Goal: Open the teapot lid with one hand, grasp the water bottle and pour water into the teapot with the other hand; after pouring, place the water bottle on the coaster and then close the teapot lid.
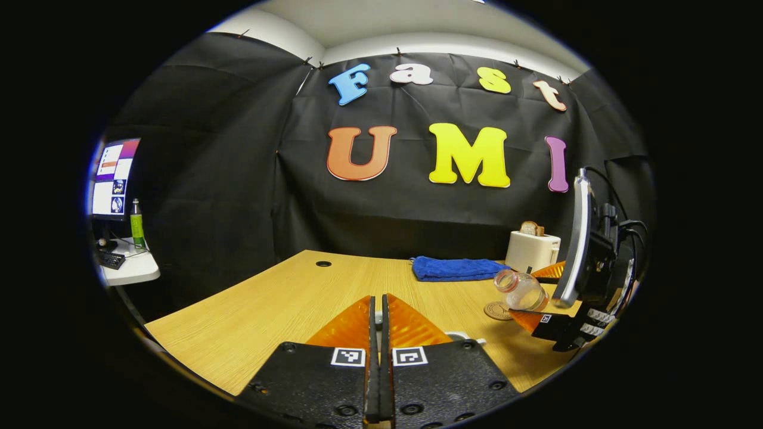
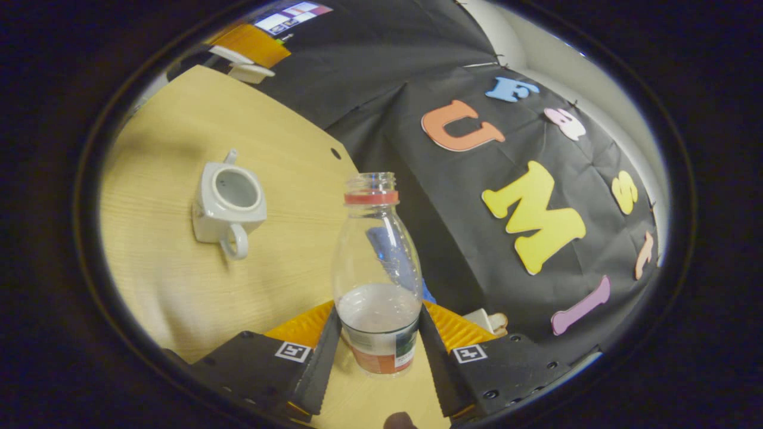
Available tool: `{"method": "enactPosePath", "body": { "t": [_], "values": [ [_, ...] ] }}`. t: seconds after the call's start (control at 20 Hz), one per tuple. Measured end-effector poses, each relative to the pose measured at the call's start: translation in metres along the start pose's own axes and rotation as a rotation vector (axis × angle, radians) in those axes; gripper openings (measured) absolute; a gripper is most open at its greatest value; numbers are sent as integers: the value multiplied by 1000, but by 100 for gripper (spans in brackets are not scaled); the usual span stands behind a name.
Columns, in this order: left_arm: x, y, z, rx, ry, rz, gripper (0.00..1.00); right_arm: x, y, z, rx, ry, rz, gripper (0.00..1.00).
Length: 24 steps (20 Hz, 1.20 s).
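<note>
Right tool [image 2: 378, 333]: clamped on tilted water bottle [image 2: 377, 280], lower centre. Teapot [image 2: 228, 205], lidless, left on desk [image 2: 179, 286]. Left tool [image 1: 378, 325]: fingers together.

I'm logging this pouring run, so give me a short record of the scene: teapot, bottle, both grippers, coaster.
teapot: white, on the table, lid off, opening bare
water bottle: uncapped, partly filled, tilted in the left gripper view
right gripper: shut on the water bottle's lower body
left gripper: fingers closed together, above the table
coaster: flat on the table, beside the tilted bottle
background: blue towel, toaster
</note>
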<state>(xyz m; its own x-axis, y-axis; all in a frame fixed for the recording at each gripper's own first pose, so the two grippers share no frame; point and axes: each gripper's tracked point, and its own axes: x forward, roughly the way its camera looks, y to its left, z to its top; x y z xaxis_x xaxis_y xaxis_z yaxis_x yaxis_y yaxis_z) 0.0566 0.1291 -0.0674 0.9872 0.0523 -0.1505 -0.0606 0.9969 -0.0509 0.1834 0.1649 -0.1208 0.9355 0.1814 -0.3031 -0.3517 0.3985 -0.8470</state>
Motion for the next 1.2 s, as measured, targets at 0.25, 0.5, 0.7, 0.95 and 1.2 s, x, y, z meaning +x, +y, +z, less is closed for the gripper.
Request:
{"method": "enactPosePath", "body": {
  "t": [0.25, 0.5, 0.7, 0.95, 1.2],
  "values": [
    [1, 2, -3, -2, 9, -12, 3, 5, 7, 3, -207, -19, -43, 72],
    [1, 5, -2, 5, 3, -18, 3, 13, 7, 5, -313, -22, -71, 71],
    [2, 5, -2, 9, 4, -24, 3, 14, 12, 13, -428, -43, -110, 72],
    [1, 11, 1, 10, -3, -13, 2, 14, 16, 21, -493, -64, -119, 71],
    [0, 5, 1, 22, -1, -29, 2, 13, 15, 25, -567, -70, -134, 70]
  ]
}}
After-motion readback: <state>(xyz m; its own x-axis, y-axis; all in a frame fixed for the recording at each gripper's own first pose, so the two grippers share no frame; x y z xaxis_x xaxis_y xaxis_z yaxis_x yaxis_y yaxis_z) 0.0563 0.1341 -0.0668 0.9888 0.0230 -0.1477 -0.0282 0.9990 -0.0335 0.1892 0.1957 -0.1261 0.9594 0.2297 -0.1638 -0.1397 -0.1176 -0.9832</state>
